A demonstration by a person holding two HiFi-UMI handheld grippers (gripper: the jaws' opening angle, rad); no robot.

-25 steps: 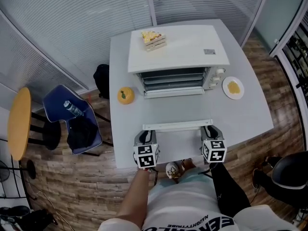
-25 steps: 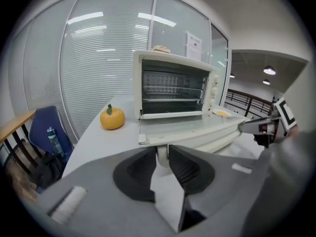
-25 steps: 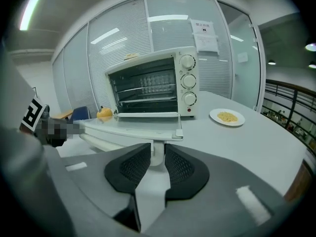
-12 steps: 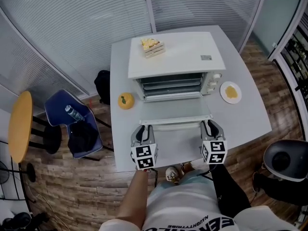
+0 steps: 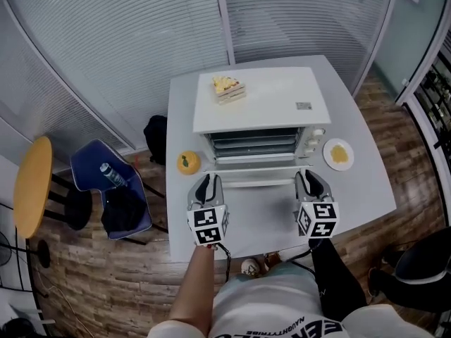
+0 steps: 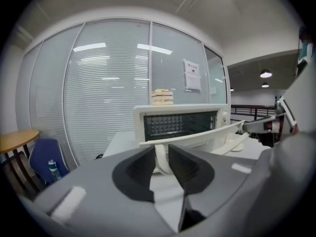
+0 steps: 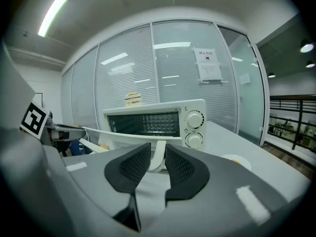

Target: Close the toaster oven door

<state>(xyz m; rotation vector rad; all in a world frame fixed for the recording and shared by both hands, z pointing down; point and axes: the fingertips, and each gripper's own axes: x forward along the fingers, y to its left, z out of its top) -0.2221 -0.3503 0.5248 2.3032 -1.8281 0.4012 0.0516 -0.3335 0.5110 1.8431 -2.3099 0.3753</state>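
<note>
Although the table [image 5: 370, 189] is broad, the oven [image 5: 264, 97] takes up most of its far half. The door [image 5: 257, 169] hangs from the oven's front, tilted partway up between flat and shut, with the dark racks showing above it. At the oven's front left, the left gripper [image 5: 209, 184] is clamped on the left end of the handle [image 5: 257, 183], the white post pinched between its pads. At the front right, the right gripper [image 5: 308, 179] grips the other end the same way. Right of the oven lies a plate [image 5: 339, 153] with something yellow on it, perhaps a biscuit. Left of the oven sits an orange [image 5: 187, 162]. On the oven's top, near its left rear, rests a cake [image 5: 229, 88].
</note>
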